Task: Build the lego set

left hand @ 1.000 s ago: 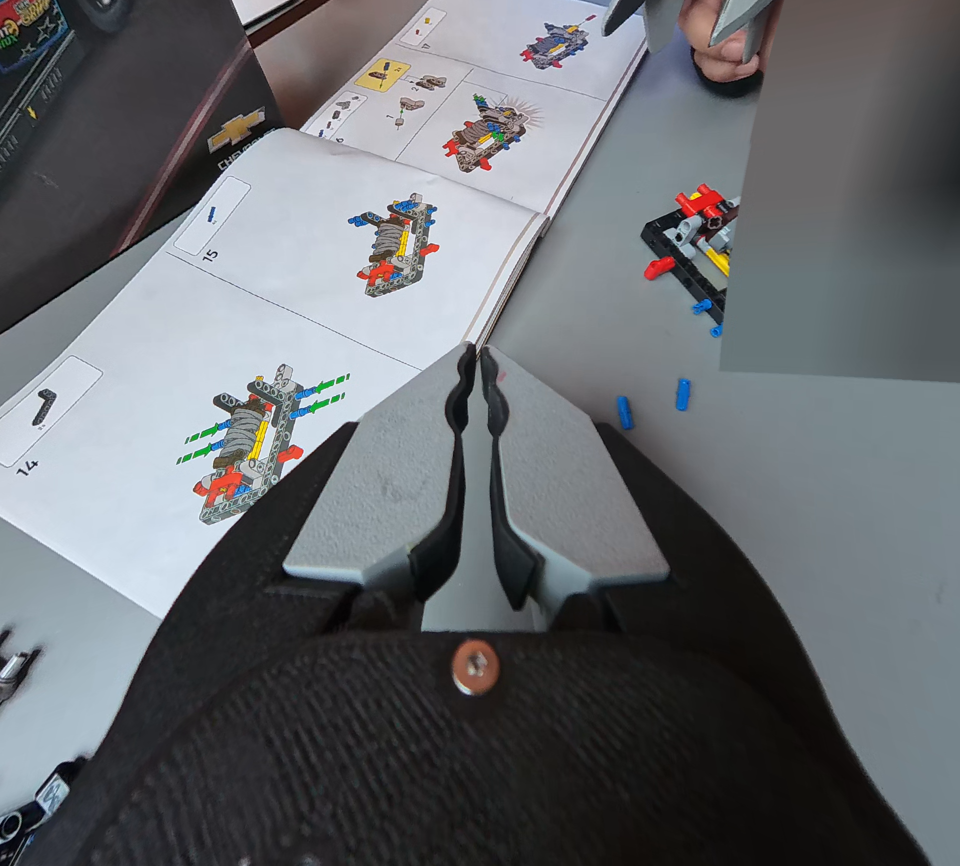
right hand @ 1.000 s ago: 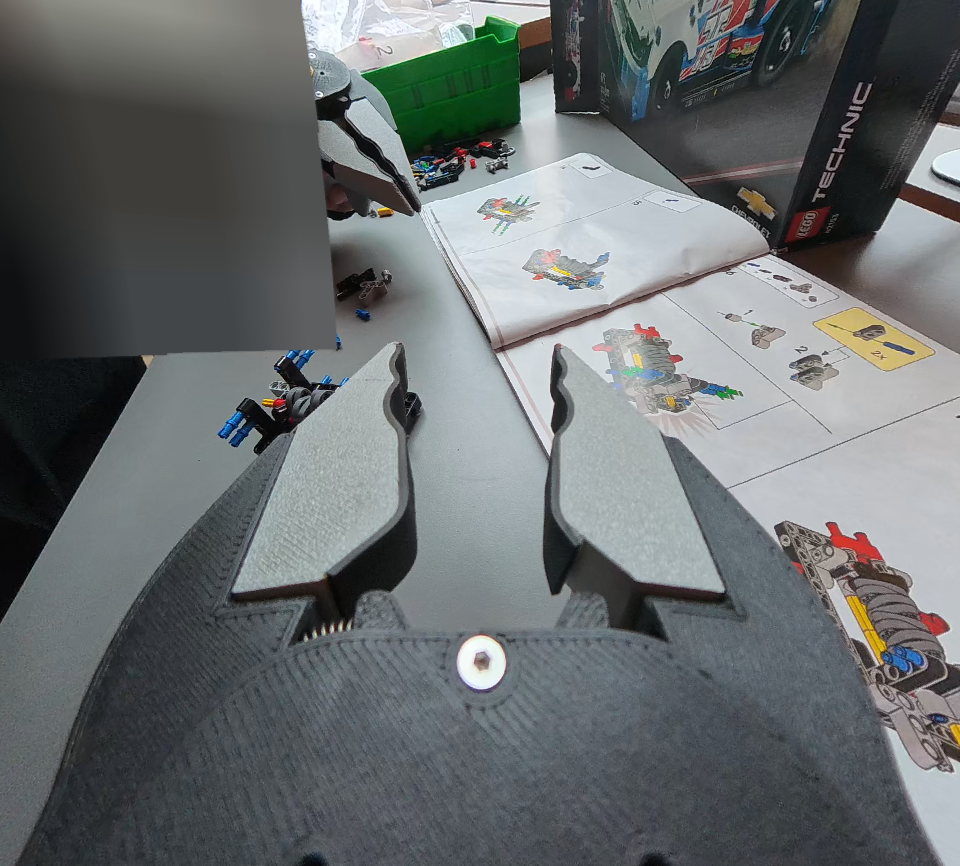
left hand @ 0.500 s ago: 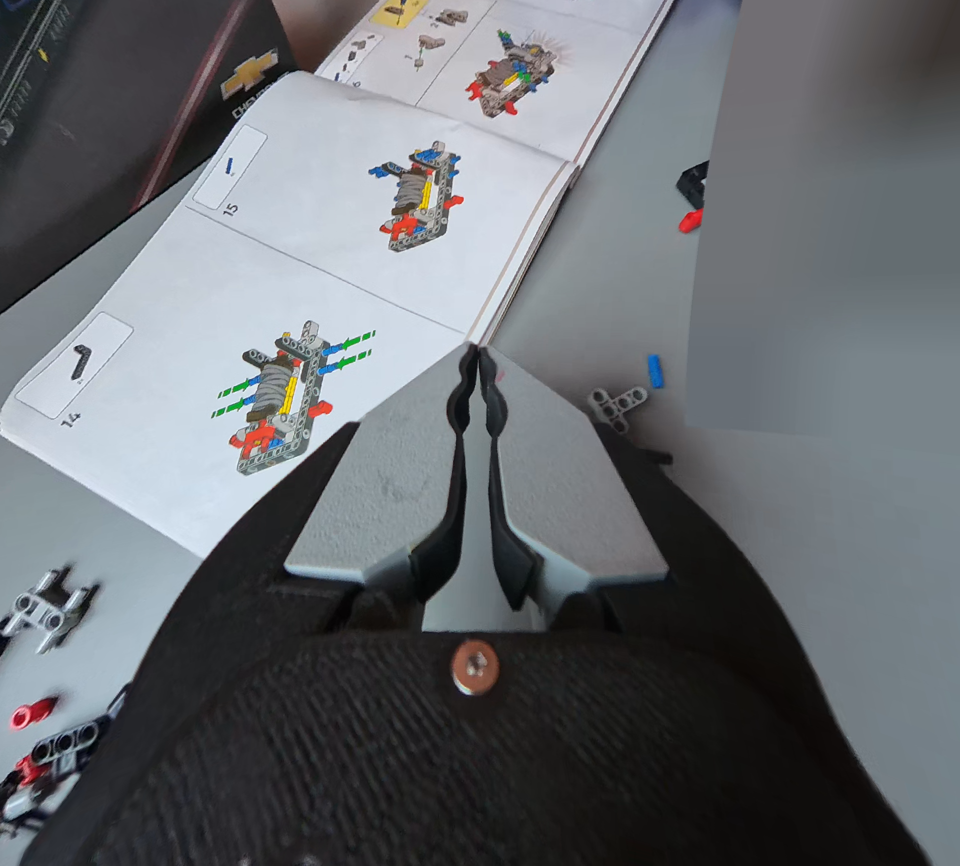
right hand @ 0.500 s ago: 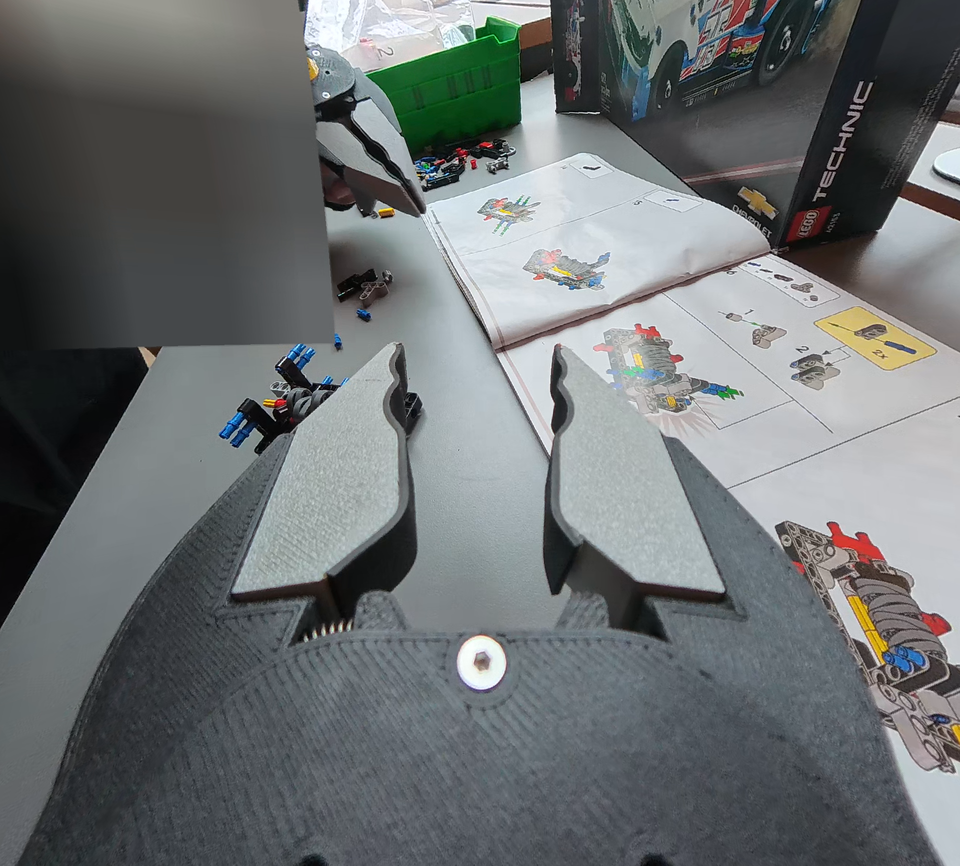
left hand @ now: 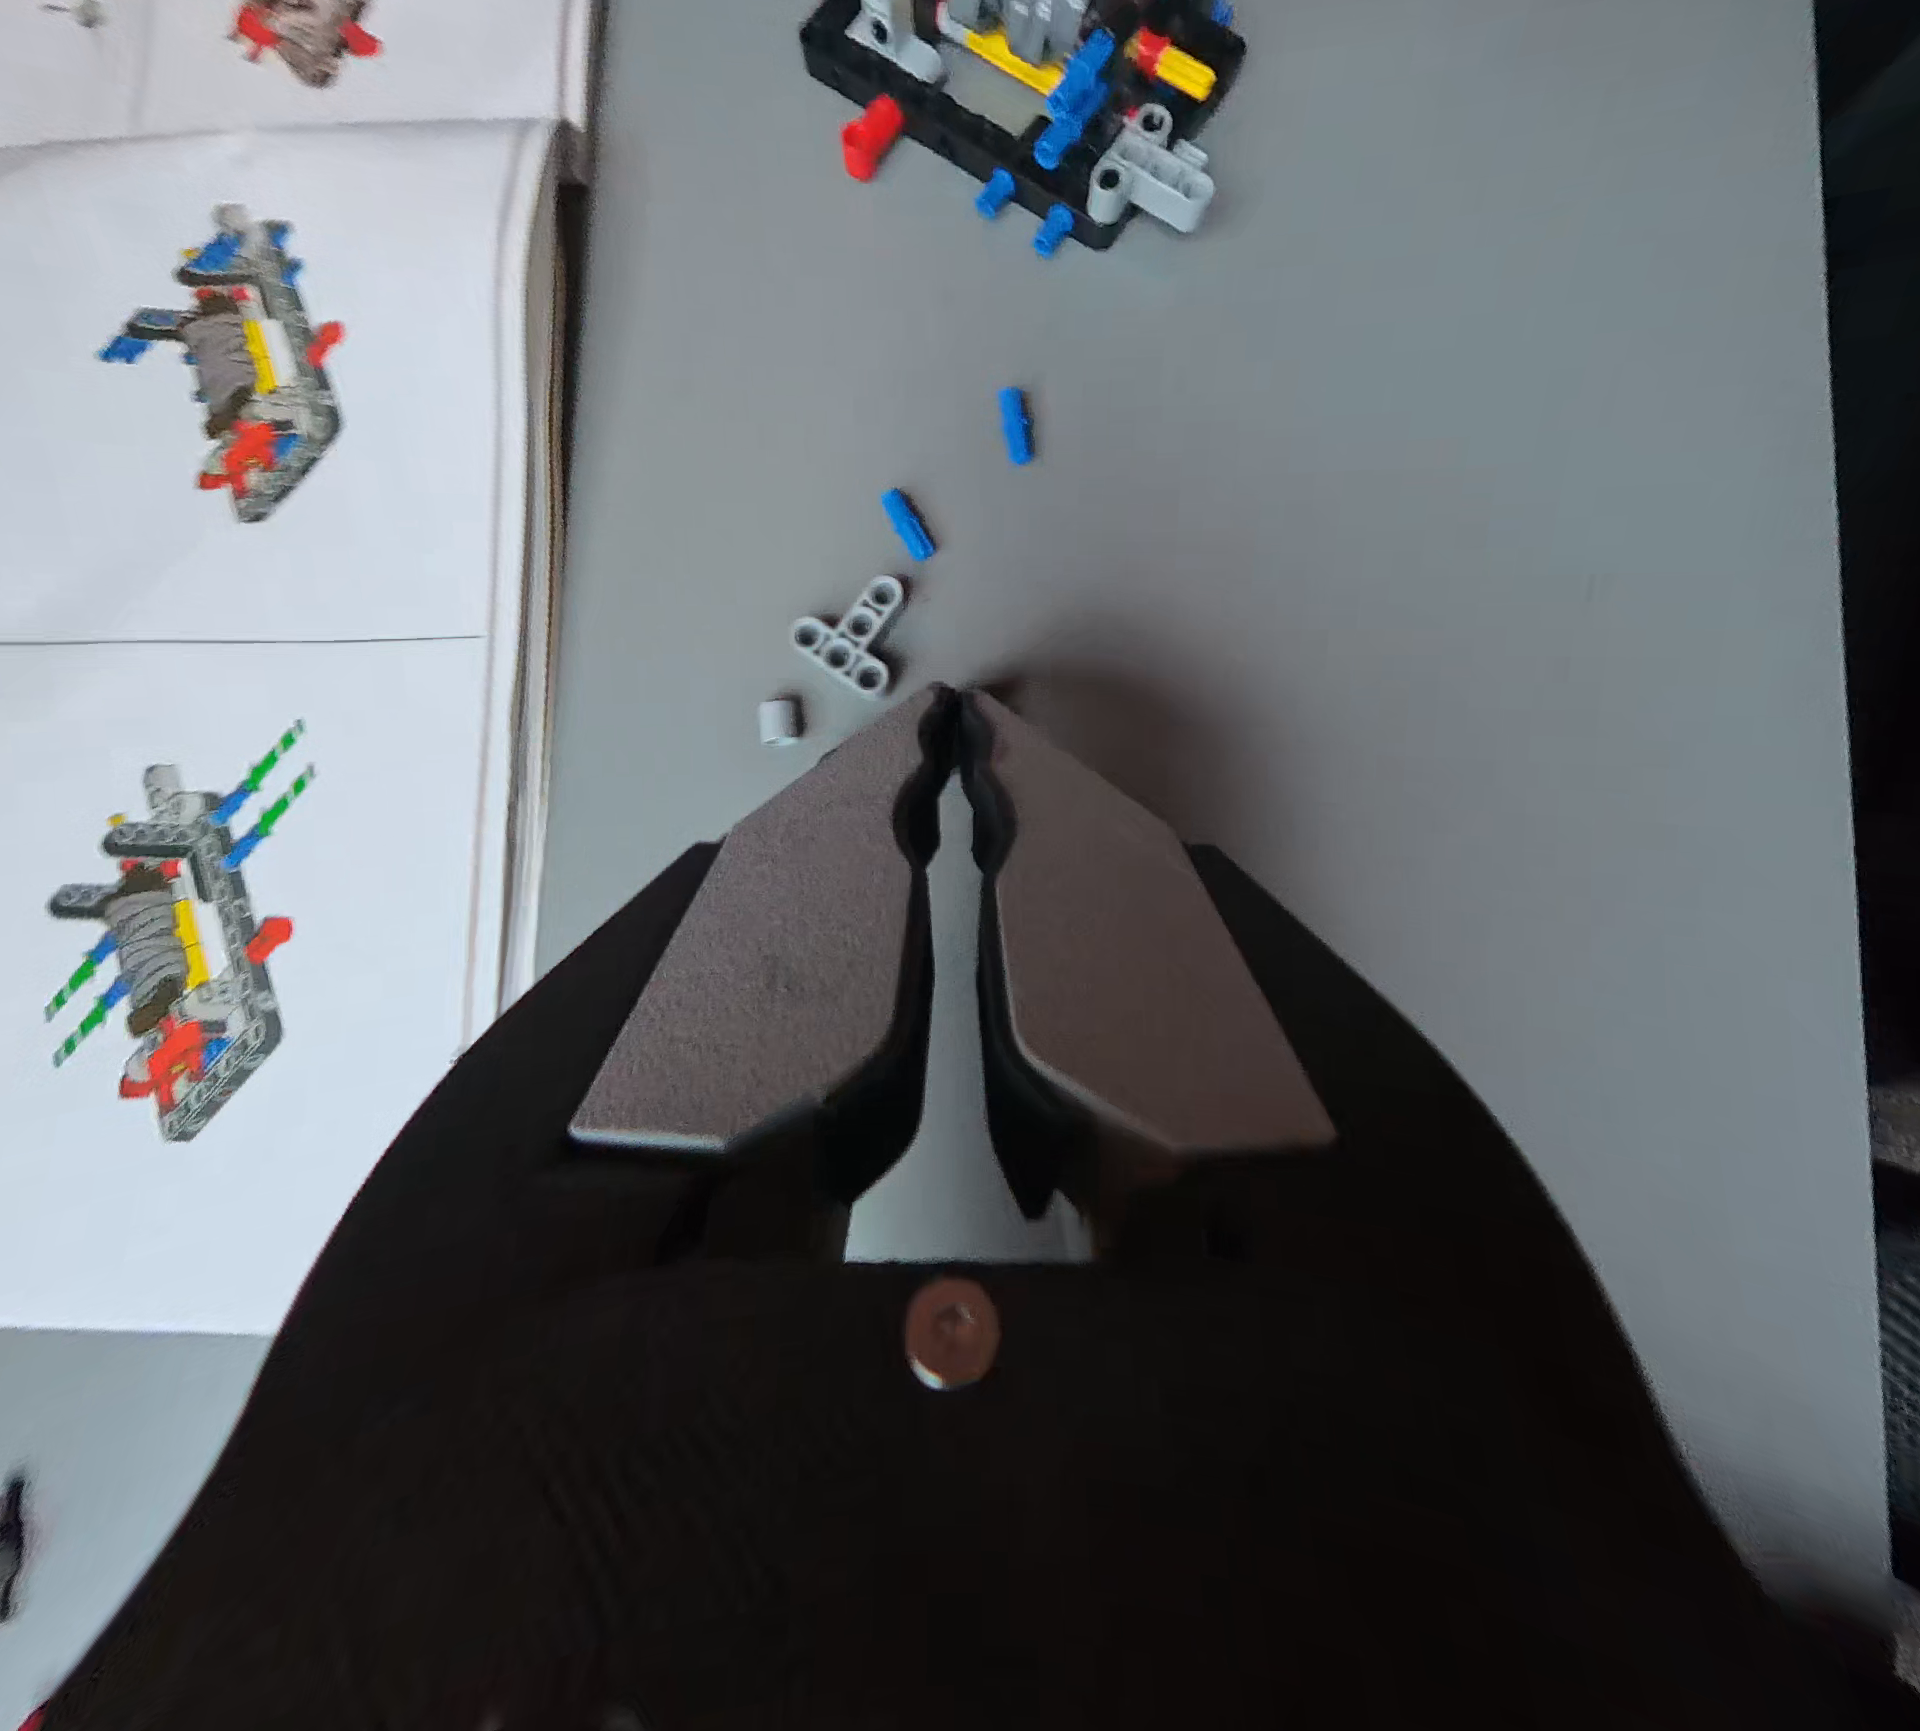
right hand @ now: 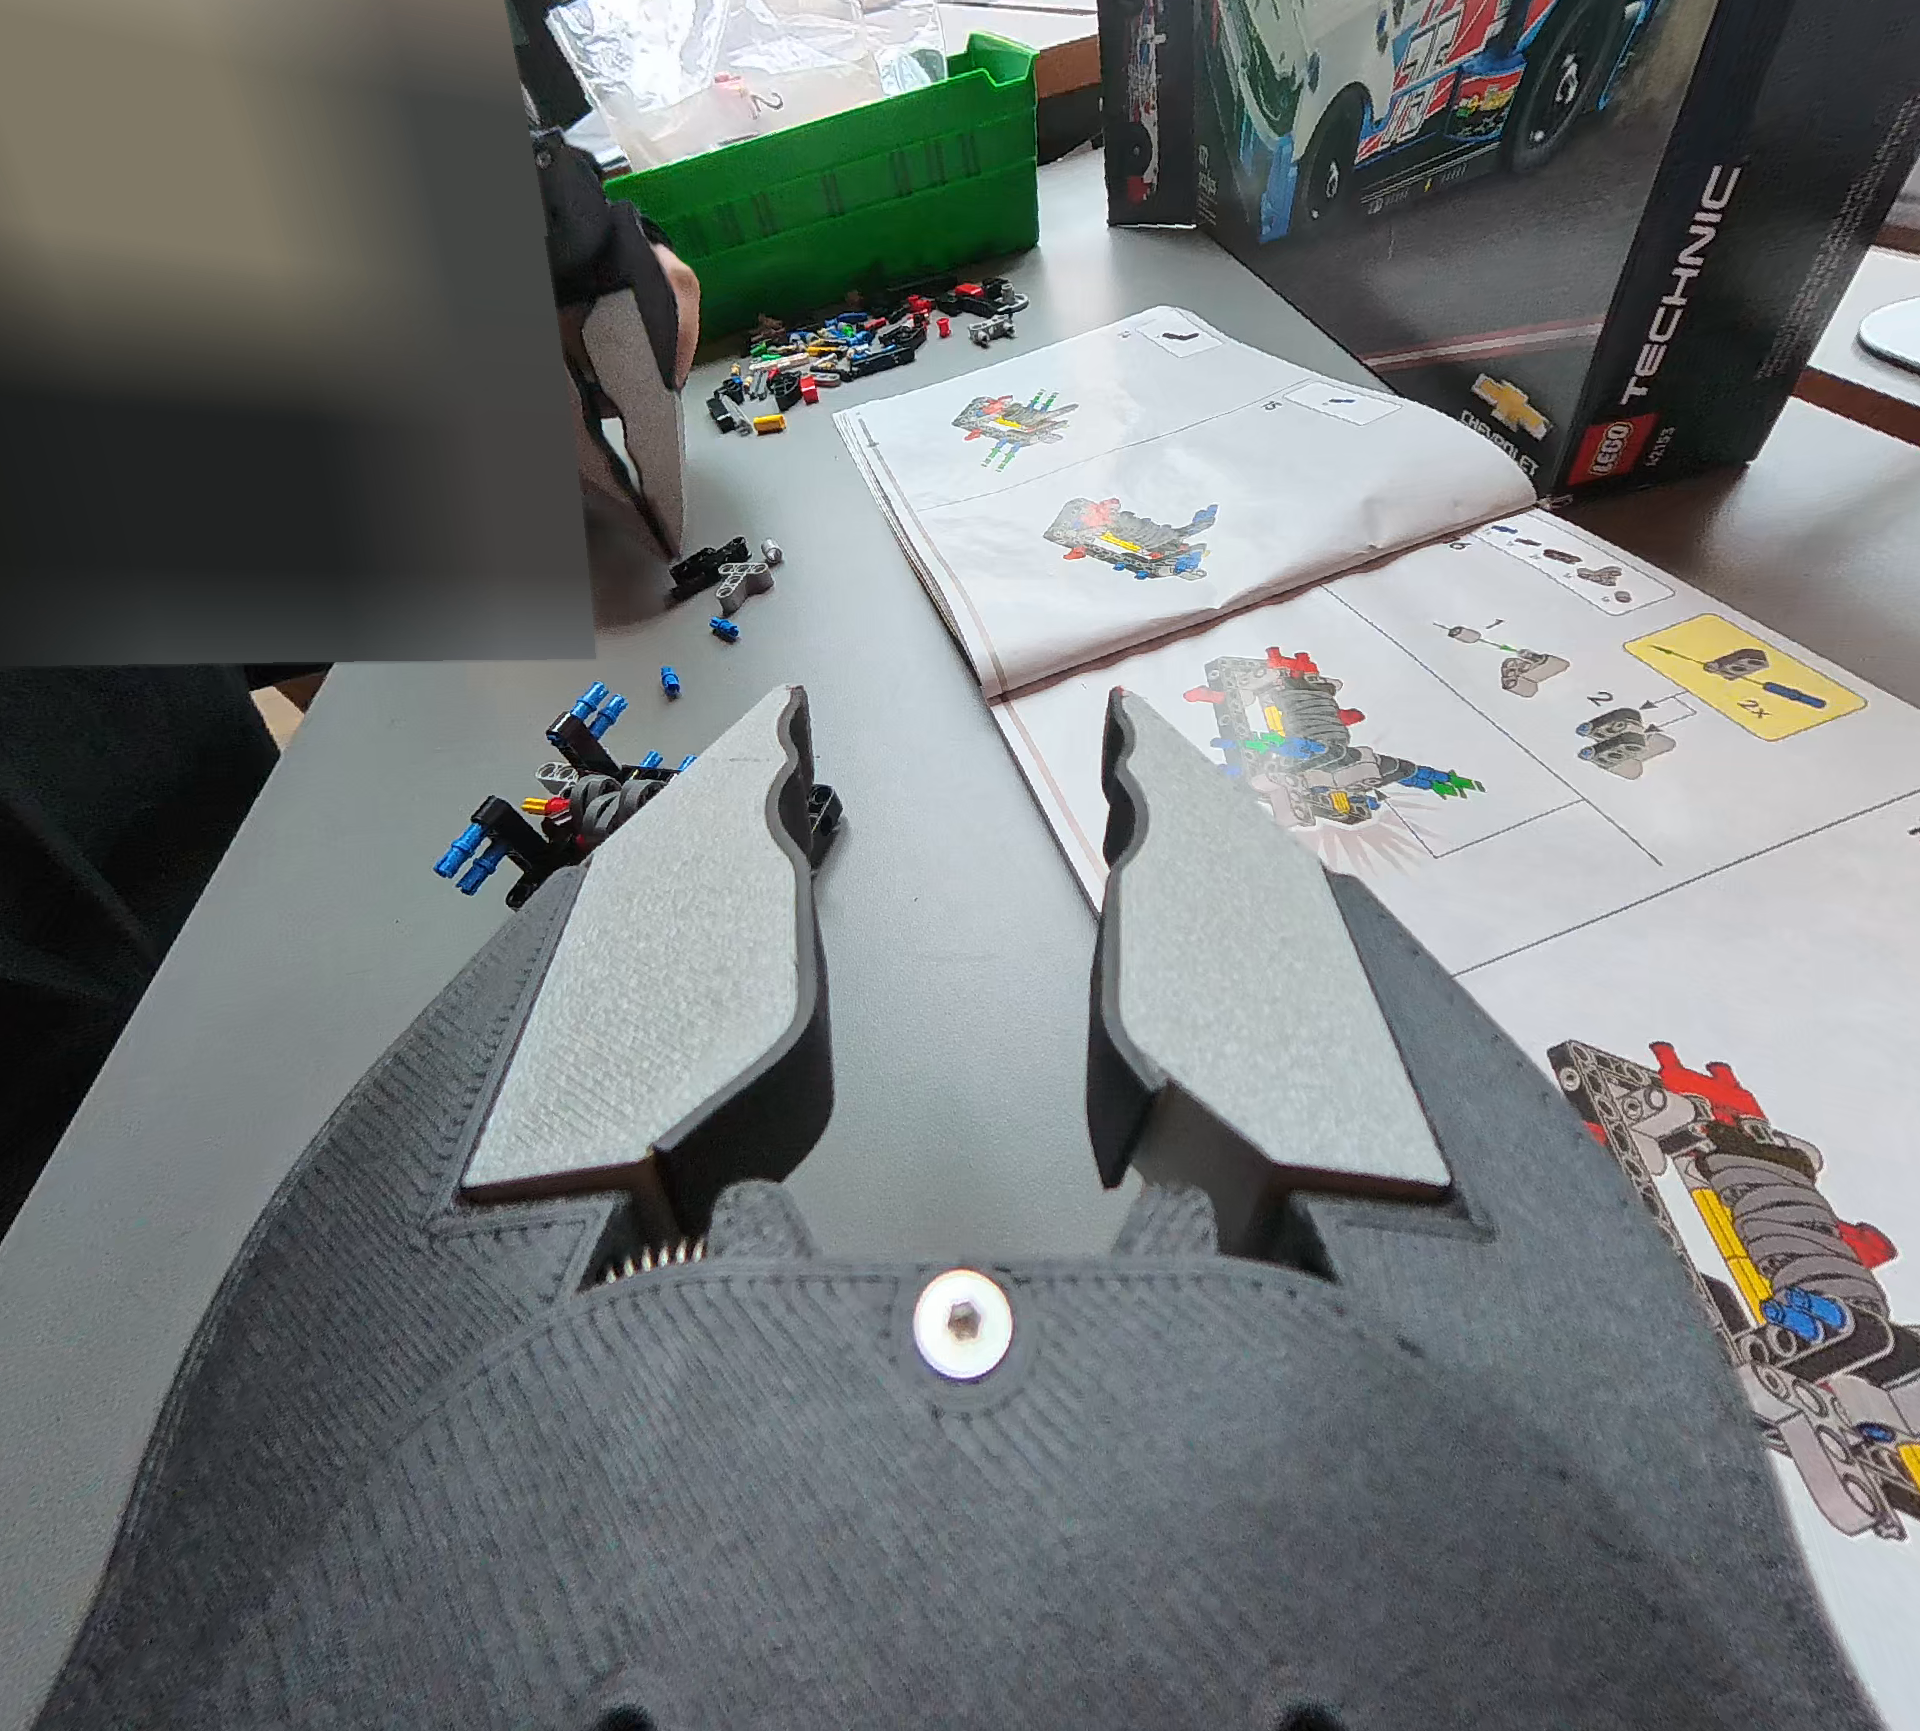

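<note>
Left wrist view: left gripper (left hand: 951, 710) poised low over the grey table (left hand: 1455, 538), jaws pressed together on nothing, tips just short of a grey T-shaped beam (left hand: 847, 637); likely lining up for a pick, so needs to open first. Beyond the beam, toward the half-built assembly (left hand: 1023, 40): two loose blue pins (left hand: 907, 523), laid out in a trail between beam and model, presumably staged for the next steps. Beside the beam, a small grey bushing (left hand: 779, 720). Left of the assembly, instruction booklet (left hand: 260, 393) lying open, kept near for reference

Right wrist view: right gripper (right hand: 956, 715) held back beside the assembly (right hand: 582, 808), jaws wide and empty, probably waiting to steady the model. Farther beyond it, green bin (right hand: 852, 185), scattered spare parts (right hand: 852, 341) and the set box (right hand: 1507, 81)
</note>
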Demonstrator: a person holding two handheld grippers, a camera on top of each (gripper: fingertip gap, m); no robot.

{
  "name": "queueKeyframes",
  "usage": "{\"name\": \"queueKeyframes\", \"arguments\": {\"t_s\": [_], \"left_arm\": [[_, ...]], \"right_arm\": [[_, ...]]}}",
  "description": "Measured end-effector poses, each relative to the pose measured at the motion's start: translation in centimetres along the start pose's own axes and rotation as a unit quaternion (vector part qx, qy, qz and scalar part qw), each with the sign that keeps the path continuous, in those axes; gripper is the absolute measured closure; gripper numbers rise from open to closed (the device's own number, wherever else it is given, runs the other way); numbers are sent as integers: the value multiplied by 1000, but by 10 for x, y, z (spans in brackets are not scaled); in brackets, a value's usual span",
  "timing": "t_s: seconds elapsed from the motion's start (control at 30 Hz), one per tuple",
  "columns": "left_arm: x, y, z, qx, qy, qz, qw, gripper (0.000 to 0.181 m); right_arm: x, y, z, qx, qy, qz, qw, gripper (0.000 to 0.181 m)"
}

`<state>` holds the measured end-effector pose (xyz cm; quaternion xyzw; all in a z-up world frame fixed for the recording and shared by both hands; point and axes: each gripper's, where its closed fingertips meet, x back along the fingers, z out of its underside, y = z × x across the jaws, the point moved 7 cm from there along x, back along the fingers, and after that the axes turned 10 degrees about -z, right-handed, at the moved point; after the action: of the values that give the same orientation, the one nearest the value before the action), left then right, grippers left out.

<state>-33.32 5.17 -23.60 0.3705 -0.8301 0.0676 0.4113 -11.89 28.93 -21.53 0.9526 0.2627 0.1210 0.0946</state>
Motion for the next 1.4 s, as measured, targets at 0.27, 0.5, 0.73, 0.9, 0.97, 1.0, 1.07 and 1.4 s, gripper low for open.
{"name": "queueKeyframes", "arguments": {"t_s": [0.27, 0.5, 0.73, 0.9, 0.97, 1.0, 1.07, 1.4], "left_arm": [[-14, -11, 0, -35, 31, 3, 999, 181], [-16, -13, -5, -34, 12, 13, 999, 181], [-6, -4, -13, -11, -39, -5, 999, 181], [-5, 6, -14, 16, -44, -34, 998, 181], [-6, 10, -14, 23, -40, -44, 998, 181], [-6, 10, -14, 24, -40, -46, 998, 181], [-6, 11, -14, 26, -43, -51, 997, 181], [-5, 16, -15, 36, -47, -65, 996, 181]], "right_arm": [[0, 0, 0, -3, 0, -1, 1000, 128], [0, 0, 0, -2, 0, -1, 1000, 128], [0, 0, 0, -1, 2, 0, 1000, 128], [0, 0, 0, -3, 1, -1, 1000, 128], [0, -1, 0, -4, 0, -2, 1000, 128], [0, -1, 0, -4, 0, -2, 1000, 128], [0, -1, 0, -4, 1, -2, 1000, 128], [0, -1, 0, -5, 0, -2, 1000, 128]]}}
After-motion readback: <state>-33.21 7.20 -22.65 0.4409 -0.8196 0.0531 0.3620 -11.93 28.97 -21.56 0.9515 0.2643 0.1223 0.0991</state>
